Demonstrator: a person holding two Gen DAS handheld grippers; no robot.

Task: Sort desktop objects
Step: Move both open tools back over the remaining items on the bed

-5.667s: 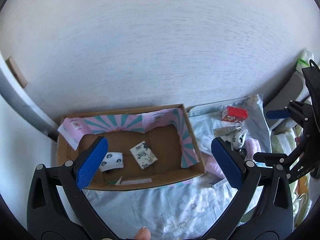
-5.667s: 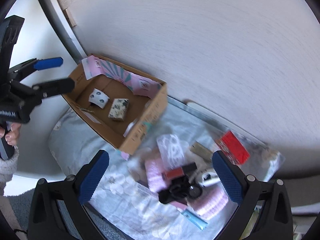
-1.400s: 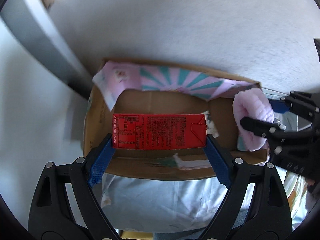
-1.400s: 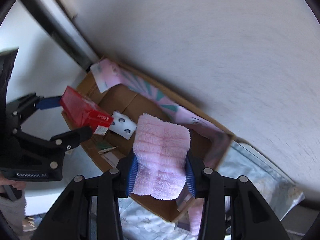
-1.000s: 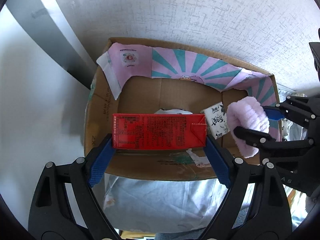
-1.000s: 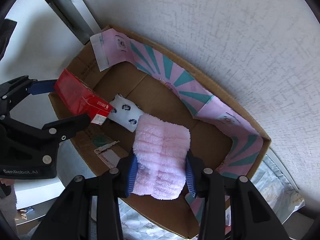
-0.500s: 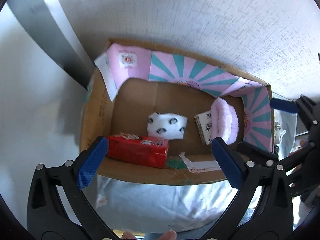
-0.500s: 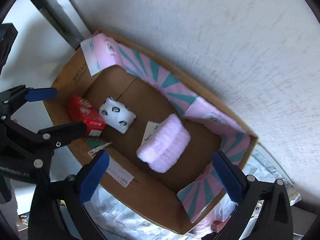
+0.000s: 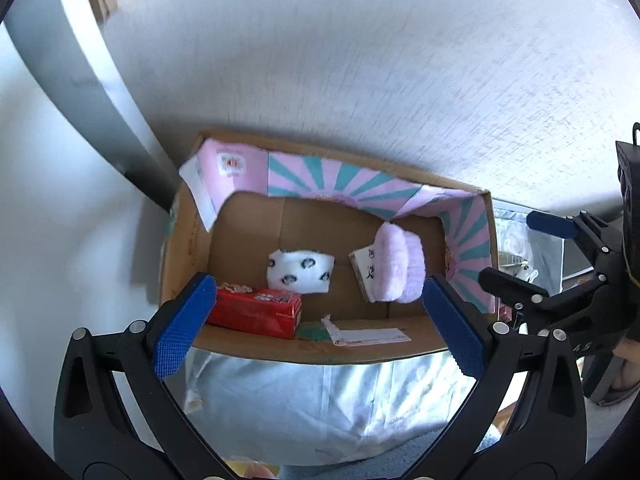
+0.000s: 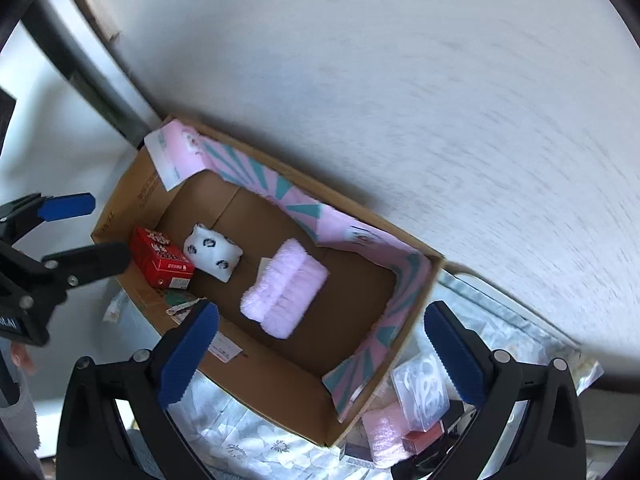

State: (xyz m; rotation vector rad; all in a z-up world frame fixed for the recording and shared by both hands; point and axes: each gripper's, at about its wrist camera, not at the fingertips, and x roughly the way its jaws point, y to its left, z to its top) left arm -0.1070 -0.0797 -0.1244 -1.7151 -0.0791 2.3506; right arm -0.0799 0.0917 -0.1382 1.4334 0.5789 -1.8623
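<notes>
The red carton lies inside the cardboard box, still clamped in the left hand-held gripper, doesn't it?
Not clamped. The red carton does lie inside the cardboard box, but the left hand-held gripper is open and empty above it, as the left wrist view shows.

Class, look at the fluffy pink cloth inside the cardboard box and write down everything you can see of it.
The pink cloth looks soft and plush, like ribbed fleece, folded into a thick rectangular bundle. It lies loose on the floor of the cardboard box, toward the end with the pink and teal lining. It partly covers a small printed white packet. No claw touches it: the right claw stands open above it.
</notes>
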